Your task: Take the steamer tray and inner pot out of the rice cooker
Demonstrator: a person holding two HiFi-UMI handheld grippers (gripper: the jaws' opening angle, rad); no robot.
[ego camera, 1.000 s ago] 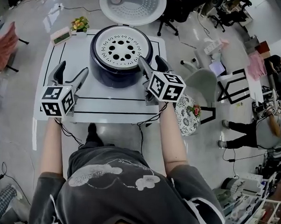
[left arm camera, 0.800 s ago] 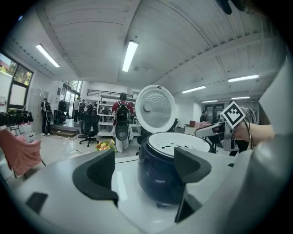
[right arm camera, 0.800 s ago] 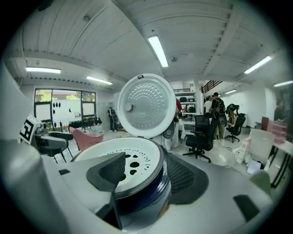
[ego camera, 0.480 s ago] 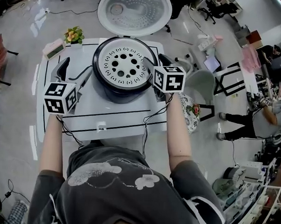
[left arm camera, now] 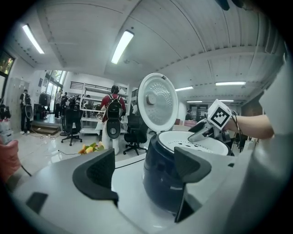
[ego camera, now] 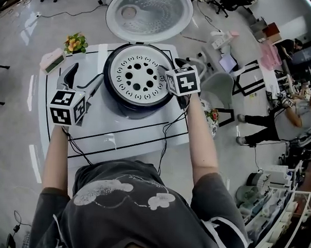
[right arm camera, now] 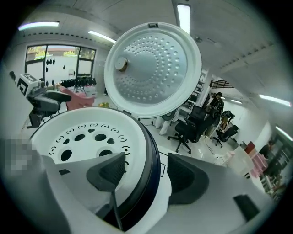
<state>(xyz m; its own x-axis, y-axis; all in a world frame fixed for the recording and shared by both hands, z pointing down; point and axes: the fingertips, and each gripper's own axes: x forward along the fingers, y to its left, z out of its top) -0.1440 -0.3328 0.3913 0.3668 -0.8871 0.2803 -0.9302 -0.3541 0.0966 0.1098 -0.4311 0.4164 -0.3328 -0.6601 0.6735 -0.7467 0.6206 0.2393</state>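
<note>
The person wears a dark grey short-sleeved T-shirt [ego camera: 125, 217] with a white cloud-and-flower print and white stripes on the right sleeve [ego camera: 228, 233]. The left claw [ego camera: 84, 77] and the right claw [ego camera: 171, 66] have light grey moulded bodies ending in dark, finely ribbed pads [left arm camera: 98, 173]. Each carries a white cube [ego camera: 67, 107] printed with black square markers. A thin black cable [ego camera: 165, 139] trails from each.

Your head camera looks steeply down on the table [ego camera: 124, 130] and rice cooker [ego camera: 120, 101]. The camera on your left gripper [ego camera: 81, 80] sits low beside the cooker, facing across it. That on your right gripper [ego camera: 172, 66] sits close over its rim, facing the raised lid [right arm camera: 153, 68]. All three share the cooker.
</note>
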